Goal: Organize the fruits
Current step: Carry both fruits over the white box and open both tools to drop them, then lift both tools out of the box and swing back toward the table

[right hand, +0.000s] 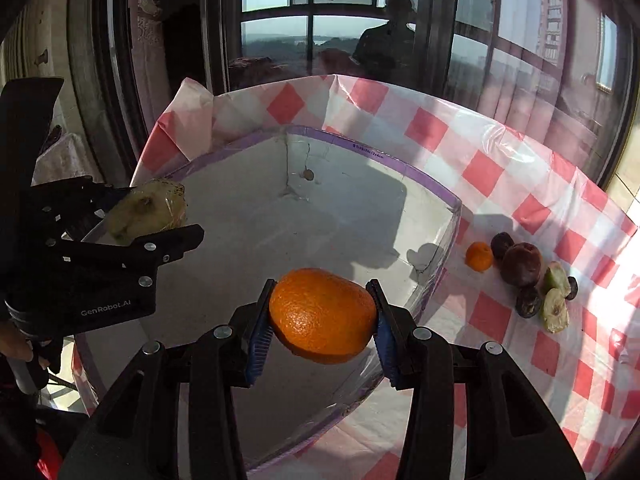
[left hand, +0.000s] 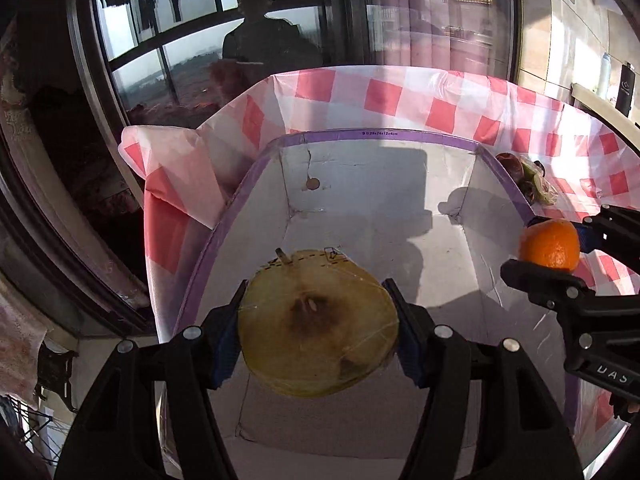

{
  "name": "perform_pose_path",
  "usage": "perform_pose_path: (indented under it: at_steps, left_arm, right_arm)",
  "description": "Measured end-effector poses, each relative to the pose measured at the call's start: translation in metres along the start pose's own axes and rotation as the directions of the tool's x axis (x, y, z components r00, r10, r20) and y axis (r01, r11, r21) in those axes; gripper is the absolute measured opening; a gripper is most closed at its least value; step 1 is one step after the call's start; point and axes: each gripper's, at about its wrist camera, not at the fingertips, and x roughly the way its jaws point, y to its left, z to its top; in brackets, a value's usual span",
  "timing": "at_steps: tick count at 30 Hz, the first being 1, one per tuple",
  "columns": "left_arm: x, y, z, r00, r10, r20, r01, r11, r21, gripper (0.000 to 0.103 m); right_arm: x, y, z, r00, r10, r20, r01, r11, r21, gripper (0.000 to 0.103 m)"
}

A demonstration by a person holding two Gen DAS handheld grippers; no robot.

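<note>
Both pairs of jaws are closed on fruit: my left gripper (left hand: pixel 318 322) clamps a yellow-brown pear (left hand: pixel 318 324) wrapped in film, my right gripper (right hand: pixel 322 316) an orange (right hand: pixel 322 314). Both fruits hang over the white box (right hand: pixel 304 224) with its purple rim. To the right of the box, on the checked cloth (right hand: pixel 500 168), lie a small orange (right hand: pixel 479 256), dark plums (right hand: pixel 521 265) and green pieces (right hand: pixel 555 310).

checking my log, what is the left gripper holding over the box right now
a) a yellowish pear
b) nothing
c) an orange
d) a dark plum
a: in the left wrist view the left gripper is shut on a yellowish pear above the box; the orange sits in the right gripper instead.
</note>
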Motion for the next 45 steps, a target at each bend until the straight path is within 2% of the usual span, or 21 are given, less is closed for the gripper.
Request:
perform_pose_path:
  at_steps: [2,4,8,11,14,20,25,26,28,30,35,38,39,41,43,45]
  left_arm:
    - [0.013,0.006,0.004,0.998,-0.021,-0.061,0.023,0.999,0.04,0.064]
    - [0.024,0.011,0.005,0.991,-0.062,-0.119,0.068,0.997,0.045,0.064]
    - [0.035,0.017,-0.002,0.986,-0.062,-0.152,0.072,0.996,0.059,0.064]
    - [0.04,0.021,-0.006,0.983,-0.066,-0.171,0.076,0.996,0.054,0.064]
    - [0.038,0.023,-0.005,0.986,-0.058,-0.153,0.068,0.996,0.057,0.064]
    - [0.039,0.029,-0.004,0.988,-0.063,-0.137,0.067,0.998,0.022,0.064]
    - [0.041,0.034,-0.005,0.984,-0.094,-0.149,0.093,0.996,-0.008,0.066]
    - [0.042,0.035,-0.004,0.983,-0.1,-0.153,0.1,0.995,-0.009,0.069]
    - [0.043,0.033,-0.005,0.981,-0.101,-0.164,0.103,0.995,-0.001,0.072]
    - [0.044,0.031,-0.005,0.978,-0.109,-0.175,0.111,0.994,0.0,0.076]
    - [0.045,0.031,-0.005,0.978,-0.11,-0.179,0.111,0.994,-0.002,0.079]
    - [0.035,0.036,-0.004,0.992,-0.069,-0.102,0.065,0.997,-0.046,0.079]
    - [0.029,0.038,-0.005,0.996,-0.063,-0.066,0.059,0.996,-0.061,0.081]
    - [0.015,0.041,-0.003,1.0,-0.004,0.012,0.005,0.996,-0.087,0.087]
    - [-0.003,0.047,0.003,0.993,0.052,0.109,-0.041,0.993,-0.107,0.093]
    - [-0.022,0.059,0.015,0.972,0.102,0.212,-0.071,0.986,-0.149,0.097]
  right_arm:
    - [0.017,0.009,0.0,0.996,0.003,-0.09,-0.007,0.999,-0.047,0.045]
    - [0.03,0.017,-0.002,0.987,-0.037,-0.154,0.021,0.994,-0.105,0.045]
    - [0.045,0.025,-0.007,0.971,-0.041,-0.237,0.007,0.99,-0.143,0.045]
    - [0.053,0.034,-0.009,0.96,-0.076,-0.271,0.021,0.98,-0.198,0.045]
    - [0.062,0.037,-0.01,0.949,-0.088,-0.302,0.02,0.975,-0.222,0.045]
    - [0.074,0.033,-0.015,0.939,-0.109,-0.327,0.03,0.97,-0.24,0.045]
    - [0.08,0.035,-0.01,0.928,-0.108,-0.357,0.017,0.968,-0.249,0.046]
    - [0.082,0.037,-0.008,0.924,-0.116,-0.364,0.019,0.966,-0.26,0.047]
    - [0.082,0.039,-0.006,0.922,-0.121,-0.369,0.022,0.965,-0.263,0.062]
    - [0.08,0.038,-0.003,0.923,-0.104,-0.371,0.007,0.967,-0.253,0.071]
    - [0.079,0.035,0.0,0.925,-0.095,-0.369,0.002,0.969,-0.245,0.076]
    - [0.075,0.033,0.005,0.946,-0.093,-0.31,0.025,0.976,-0.215,0.081]
    - [0.071,0.034,0.006,0.956,-0.097,-0.277,0.04,0.978,-0.204,0.082]
    - [0.062,0.032,0.009,0.97,-0.108,-0.216,0.07,0.982,-0.177,0.084]
    - [0.052,0.03,0.015,0.979,-0.14,-0.149,0.115,0.98,-0.165,0.085]
    - [0.042,0.027,0.022,0.977,-0.198,-0.08,0.183,0.969,-0.166,0.086]
